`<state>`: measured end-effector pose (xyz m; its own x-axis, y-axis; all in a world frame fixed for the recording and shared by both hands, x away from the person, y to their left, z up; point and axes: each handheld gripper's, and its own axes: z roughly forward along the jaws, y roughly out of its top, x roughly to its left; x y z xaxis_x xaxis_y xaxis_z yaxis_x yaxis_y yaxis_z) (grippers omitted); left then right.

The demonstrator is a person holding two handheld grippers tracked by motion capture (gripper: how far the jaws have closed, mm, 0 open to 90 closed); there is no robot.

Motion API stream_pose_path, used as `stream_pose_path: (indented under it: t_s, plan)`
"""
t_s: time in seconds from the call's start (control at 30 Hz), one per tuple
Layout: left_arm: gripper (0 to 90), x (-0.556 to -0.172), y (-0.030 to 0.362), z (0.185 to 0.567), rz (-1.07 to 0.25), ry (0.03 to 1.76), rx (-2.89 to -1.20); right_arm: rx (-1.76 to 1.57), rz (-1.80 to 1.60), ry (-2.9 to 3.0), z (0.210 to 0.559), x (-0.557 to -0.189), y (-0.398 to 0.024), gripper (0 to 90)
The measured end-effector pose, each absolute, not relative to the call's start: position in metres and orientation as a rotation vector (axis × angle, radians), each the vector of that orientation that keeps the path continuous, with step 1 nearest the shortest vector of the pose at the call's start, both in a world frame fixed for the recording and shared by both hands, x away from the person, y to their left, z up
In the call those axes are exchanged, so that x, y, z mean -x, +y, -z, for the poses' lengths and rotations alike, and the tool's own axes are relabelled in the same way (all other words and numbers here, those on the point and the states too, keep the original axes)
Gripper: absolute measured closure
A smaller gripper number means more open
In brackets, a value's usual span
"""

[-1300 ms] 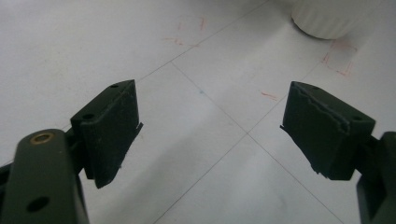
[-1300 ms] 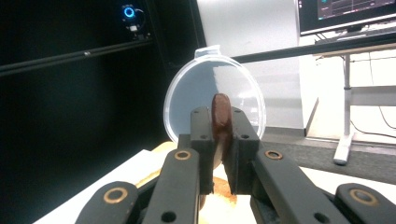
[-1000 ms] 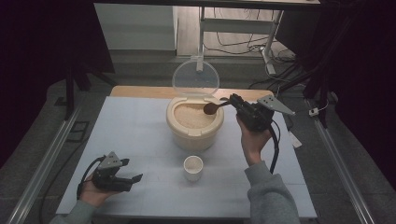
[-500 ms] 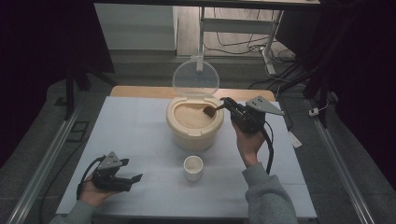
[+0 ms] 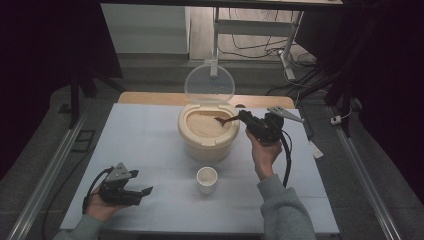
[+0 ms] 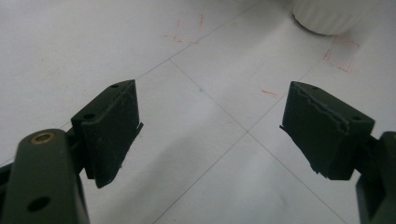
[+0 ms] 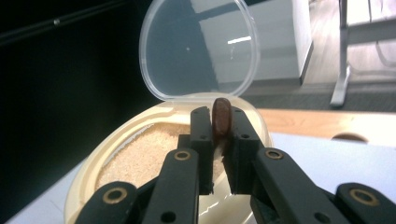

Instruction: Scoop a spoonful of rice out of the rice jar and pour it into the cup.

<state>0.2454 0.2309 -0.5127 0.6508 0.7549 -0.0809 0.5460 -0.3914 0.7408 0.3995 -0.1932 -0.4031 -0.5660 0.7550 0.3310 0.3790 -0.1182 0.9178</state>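
Observation:
A cream container [image 5: 207, 132] full of pale grain [image 5: 202, 123] stands mid-table with its clear lid [image 5: 209, 82] tipped up behind it. My right gripper [image 5: 245, 118] hovers at the container's right rim, shut on a brown wooden spoon [image 5: 223, 119] whose bowl reaches over the grain. In the right gripper view the spoon [image 7: 221, 116] stands edge-on between the jaws, with the grain [image 7: 149, 151] and the lid [image 7: 200, 46] beyond. A small white cup [image 5: 207, 179] stands in front of the container. My left gripper [image 5: 142, 194] rests open on the table at the front left, nothing between its fingers [image 6: 111, 130].
The table [image 5: 150, 130] has a pale gridded cover with faint red marks [image 6: 343, 56]. The white cup's base [image 6: 334, 14] shows at the top right of the left gripper view. A wooden strip [image 5: 150, 98] runs along the far edge. Metal rails flank the table.
My right gripper has carried the spoon leftward and down, from above the container's right side to over the grain. The left gripper has stayed put.

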Motion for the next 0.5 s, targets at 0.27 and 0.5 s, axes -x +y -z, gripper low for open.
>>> stream_pose_path:
  t_s: [0.27,0.5]
  plan:
    - [19.0,-0.246,0.23,0.513,-0.343,1.003,-2.103,-1.445,-1.837,1.813,0.413,-0.407,-0.199,83.3]
    - [19.0,-0.246,0.23,0.513,-0.345,1.001,-2.103,-1.561,-1.894,1.784,0.415,-0.41,-0.203,83.2]
